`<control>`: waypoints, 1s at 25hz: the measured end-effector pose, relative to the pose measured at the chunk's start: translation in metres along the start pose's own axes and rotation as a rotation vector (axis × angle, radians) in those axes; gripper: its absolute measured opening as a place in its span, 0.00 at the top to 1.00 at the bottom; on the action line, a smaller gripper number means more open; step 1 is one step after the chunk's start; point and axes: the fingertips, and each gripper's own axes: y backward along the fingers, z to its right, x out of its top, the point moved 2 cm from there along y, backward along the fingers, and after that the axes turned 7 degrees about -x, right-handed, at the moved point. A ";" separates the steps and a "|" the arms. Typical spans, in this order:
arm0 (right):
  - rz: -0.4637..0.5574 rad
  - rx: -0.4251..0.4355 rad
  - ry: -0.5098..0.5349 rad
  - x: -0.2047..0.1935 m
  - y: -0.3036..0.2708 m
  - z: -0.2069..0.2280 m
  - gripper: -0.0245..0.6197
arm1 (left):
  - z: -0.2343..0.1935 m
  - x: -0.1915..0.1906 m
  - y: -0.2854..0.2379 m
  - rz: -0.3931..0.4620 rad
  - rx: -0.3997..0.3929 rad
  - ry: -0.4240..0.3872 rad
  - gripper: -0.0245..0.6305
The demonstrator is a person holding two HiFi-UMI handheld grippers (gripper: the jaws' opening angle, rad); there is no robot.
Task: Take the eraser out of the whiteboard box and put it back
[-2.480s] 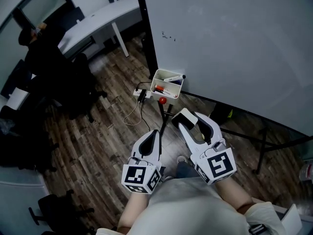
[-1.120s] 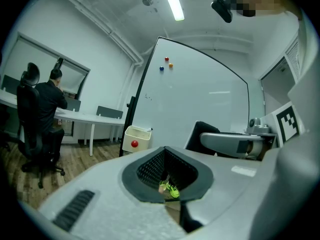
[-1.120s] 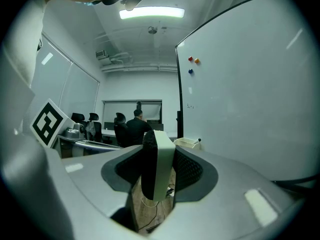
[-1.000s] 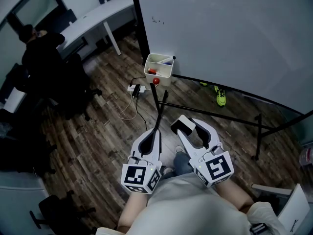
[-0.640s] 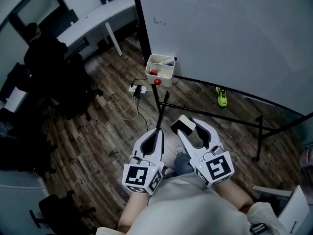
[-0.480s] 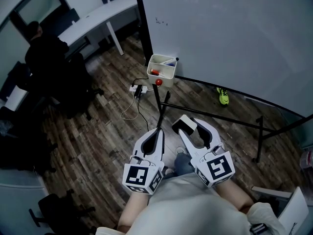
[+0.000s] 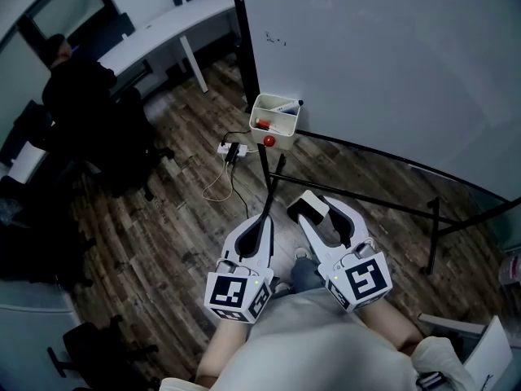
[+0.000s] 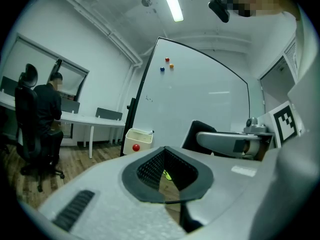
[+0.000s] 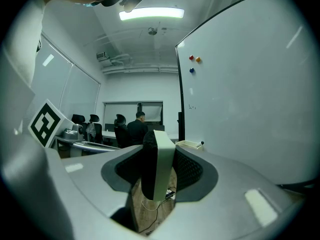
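While both grippers have kept almost the same place low in the head view, the scene around them has shifted. The whiteboard box (image 7: 282,133) now sits a little more to the right and lower than a second ago, and the green thing that lay on the floor under the whiteboard (image 7: 391,63) is gone from the view. I judge that the head has turned a little and the hands have not moved. Somewhat earlier the box looked nearer to the grippers than it does now.

The eraser (image 7: 308,205) is out of the box and well apart from it. It stands between the jaws of the right gripper (image 7: 319,208), which are wide and press on it from both sides. In the right gripper view it shows upright, a pale body with a dark felt side. The left gripper (image 7: 263,223) has its jaws nearly together, and nothing is between them.

For the task, this means the first half looks done and the second half is not yet begun. The box hangs at the lower corner of the whiteboard, just above a red knob (image 7: 269,141), with markers (image 7: 285,107) inside. In my judgement the right gripper must next carry the eraser forward to the open top and set it beside the markers
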 end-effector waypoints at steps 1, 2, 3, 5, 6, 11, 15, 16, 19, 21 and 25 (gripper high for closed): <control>-0.001 0.001 0.001 0.000 -0.002 0.000 0.68 | -0.001 0.000 -0.001 -0.003 0.001 0.000 0.96; -0.003 0.003 0.002 0.001 -0.004 0.000 0.68 | -0.003 0.000 -0.002 -0.004 0.000 0.002 0.96; -0.004 0.004 0.003 0.001 -0.005 0.000 0.68 | -0.004 0.001 -0.003 -0.004 -0.004 0.006 0.96; -0.006 0.006 0.004 0.002 -0.010 0.001 0.68 | -0.007 0.002 -0.005 -0.003 -0.009 0.019 0.96; -0.006 0.006 0.005 0.003 -0.012 0.002 0.68 | -0.009 0.003 -0.006 -0.003 -0.009 0.022 0.96; -0.002 0.009 0.007 0.007 -0.026 0.008 0.68 | -0.020 0.007 -0.014 -0.008 -0.002 0.019 0.96; 0.002 0.013 0.008 0.010 -0.037 0.011 0.68 | -0.028 0.011 -0.021 -0.008 0.002 0.016 0.96; 0.002 0.015 0.008 0.011 -0.040 0.012 0.68 | -0.030 0.012 -0.023 -0.009 0.003 0.015 0.96; 0.004 0.018 0.009 0.013 -0.048 0.016 0.68 | -0.036 0.016 -0.030 -0.010 0.004 0.014 0.96; 0.007 0.019 0.008 0.015 -0.054 0.018 0.68 | -0.040 0.017 -0.033 -0.010 0.007 0.013 0.96; 0.013 0.020 0.006 0.016 -0.066 0.024 0.68 | -0.050 0.019 -0.042 -0.013 0.012 0.010 0.96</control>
